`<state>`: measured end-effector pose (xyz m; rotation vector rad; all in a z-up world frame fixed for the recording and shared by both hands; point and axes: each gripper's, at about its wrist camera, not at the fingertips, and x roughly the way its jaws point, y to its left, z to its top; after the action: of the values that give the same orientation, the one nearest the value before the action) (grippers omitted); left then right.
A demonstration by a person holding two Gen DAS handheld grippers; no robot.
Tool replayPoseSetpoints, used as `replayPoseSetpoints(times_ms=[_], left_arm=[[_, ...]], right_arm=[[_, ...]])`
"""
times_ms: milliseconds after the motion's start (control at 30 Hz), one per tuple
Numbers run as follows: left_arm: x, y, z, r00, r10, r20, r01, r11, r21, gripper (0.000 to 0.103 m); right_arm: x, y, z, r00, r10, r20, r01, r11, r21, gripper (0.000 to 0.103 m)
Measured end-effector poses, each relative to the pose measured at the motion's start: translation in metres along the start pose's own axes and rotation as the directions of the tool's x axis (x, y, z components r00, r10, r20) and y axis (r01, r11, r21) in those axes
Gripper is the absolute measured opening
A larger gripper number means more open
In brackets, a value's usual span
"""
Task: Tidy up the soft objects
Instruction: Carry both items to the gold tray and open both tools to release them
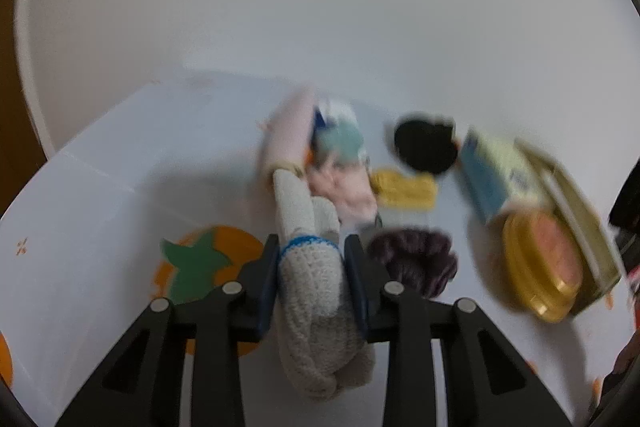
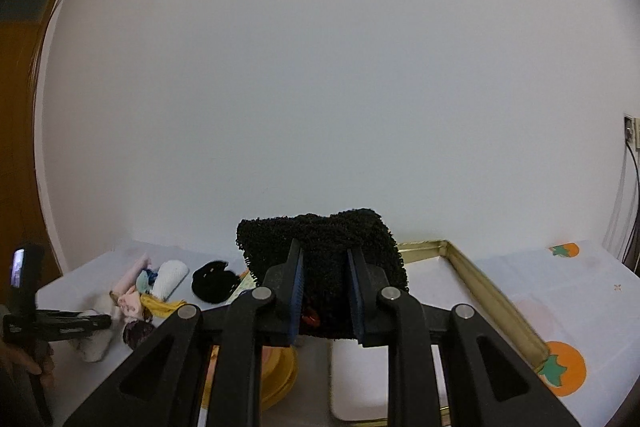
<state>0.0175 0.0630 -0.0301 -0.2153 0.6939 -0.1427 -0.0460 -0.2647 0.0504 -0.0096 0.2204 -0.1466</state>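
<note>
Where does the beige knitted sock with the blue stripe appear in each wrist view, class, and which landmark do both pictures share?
Left wrist view: the beige knitted sock lies bottom centre, squeezed between the left gripper pads.
Right wrist view: the sock sits far left, low, at the left gripper's tip.
Shared landmark: the black item on the white tablecloth.

Both tongs (image 1: 311, 279) (image 2: 326, 297) are black linkage arms with silver pivot rivets and blue finger pads.

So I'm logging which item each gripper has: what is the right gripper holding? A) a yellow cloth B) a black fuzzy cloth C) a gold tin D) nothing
B: in the right wrist view the right gripper is shut on the black fuzzy cloth, lifted above the tray.
</note>
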Motion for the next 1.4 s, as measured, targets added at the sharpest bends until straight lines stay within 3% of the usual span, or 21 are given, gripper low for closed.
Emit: replayPoseSetpoints(times_ms=[167, 333, 433, 633, 867, 1067, 1233, 1400], left_arm=[[-0.033, 0.018, -0.004, 0.985, -0.044, 0.164, 0.066, 0.989, -0.130, 0.031], [-0.052, -0.010, -0.005, 0.964, -0.060, 0.257, 0.078, 0.995, -0.059, 0.031], [-0.057, -0.034, -0.005, 0.957, -0.093, 0.273, 0.100, 0.995, -0.011, 0.031], [-0.042, -0.105, 0.000, 0.951, -0.199, 0.238, 0.176, 0.978, 0.116, 0.031], [-0.032, -0.209, -0.002, 0.922, -0.353, 0.157, 0.299, 0.909, 0.290, 0.031], [-0.011, -0.288, -0.015, 0.905, -0.418, 0.079, 0.363, 0.856, 0.367, 0.031], [0.011, -0.318, -0.024, 0.921, -0.389, 0.003, 0.363, 0.862, 0.354, 0.031], [0.015, -0.329, -0.033, 0.939, -0.344, -0.011, 0.322, 0.866, 0.382, 0.031]], right_arm=[[-0.010, -0.026, 0.006, 0.999, -0.010, 0.030, 0.008, 0.998, 0.063, 0.022], [-0.015, -0.059, 0.009, 0.997, -0.068, 0.045, 0.064, 0.994, 0.083, 0.022], [-0.013, -0.084, 0.008, 0.993, -0.116, 0.033, 0.112, 0.988, 0.109, 0.022], [-0.002, -0.117, 0.002, 0.985, -0.172, -0.023, 0.173, 0.980, 0.102, 0.022], [0.011, -0.145, -0.009, 0.980, -0.135, -0.144, 0.153, 0.981, 0.120, 0.022], [0.030, -0.153, -0.021, 0.963, -0.072, -0.259, 0.121, 0.976, 0.179, 0.022], [0.038, -0.151, -0.029, 0.949, -0.036, -0.312, 0.104, 0.974, 0.203, 0.022], [0.048, -0.152, -0.036, 0.935, -0.004, -0.353, 0.086, 0.972, 0.217, 0.022]])
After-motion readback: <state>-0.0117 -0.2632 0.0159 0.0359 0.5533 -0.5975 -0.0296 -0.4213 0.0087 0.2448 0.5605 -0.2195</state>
